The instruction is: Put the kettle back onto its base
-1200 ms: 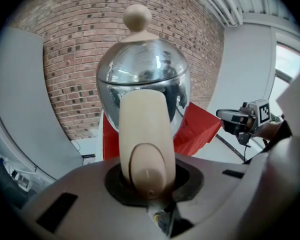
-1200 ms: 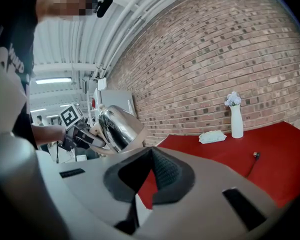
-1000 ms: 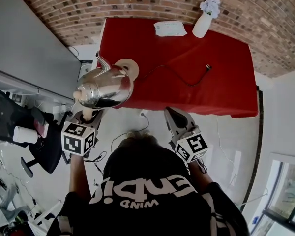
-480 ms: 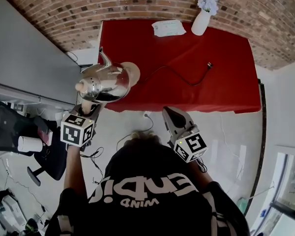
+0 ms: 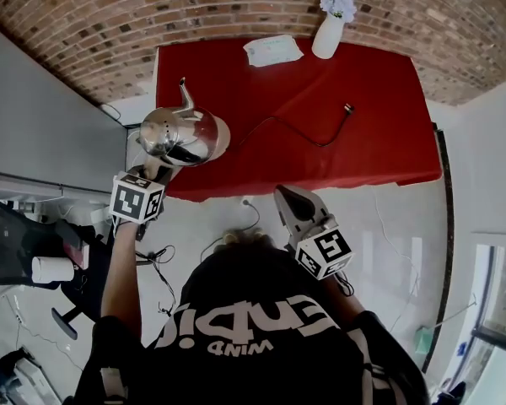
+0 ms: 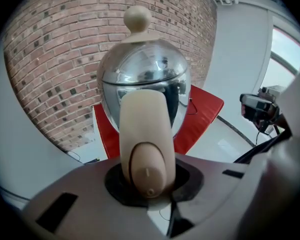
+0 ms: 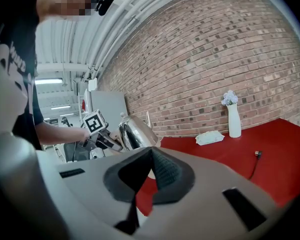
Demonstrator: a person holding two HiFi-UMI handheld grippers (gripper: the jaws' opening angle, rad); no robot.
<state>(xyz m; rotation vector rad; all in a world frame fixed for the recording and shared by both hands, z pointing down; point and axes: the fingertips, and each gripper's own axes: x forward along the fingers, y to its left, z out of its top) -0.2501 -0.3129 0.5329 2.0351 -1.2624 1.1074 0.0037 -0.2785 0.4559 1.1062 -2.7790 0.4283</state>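
The left gripper point(image 5: 156, 174) had its fingers grasping the kettle point(image 5: 175, 133) by its cream handle point(image 6: 142, 129), over the base point(image 5: 223, 132) at the red tabletop's point(image 5: 363, 133) nine o'clock edge; the right gripper point(image 5: 288, 201), fingers clenched, held nothing

Count: kettle point(image 5: 179, 135) 1; base point(image 5: 223, 133) 1; table point(image 5: 363, 125) 1; vase point(image 5: 327, 36) 1; packet point(image 5: 271, 50) 1; cord point(image 5: 347, 108) 1; chair point(image 5: 17, 243) 1; person point(image 5: 253, 310) 1; grippers 2 (left gripper point(image 5: 158, 171), right gripper point(image 5: 288, 197)).

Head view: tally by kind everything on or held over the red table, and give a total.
Kettle: 1
Kettle base: 1
Power cord: 1
Vase with flowers: 1
White packet: 1
Total: 5
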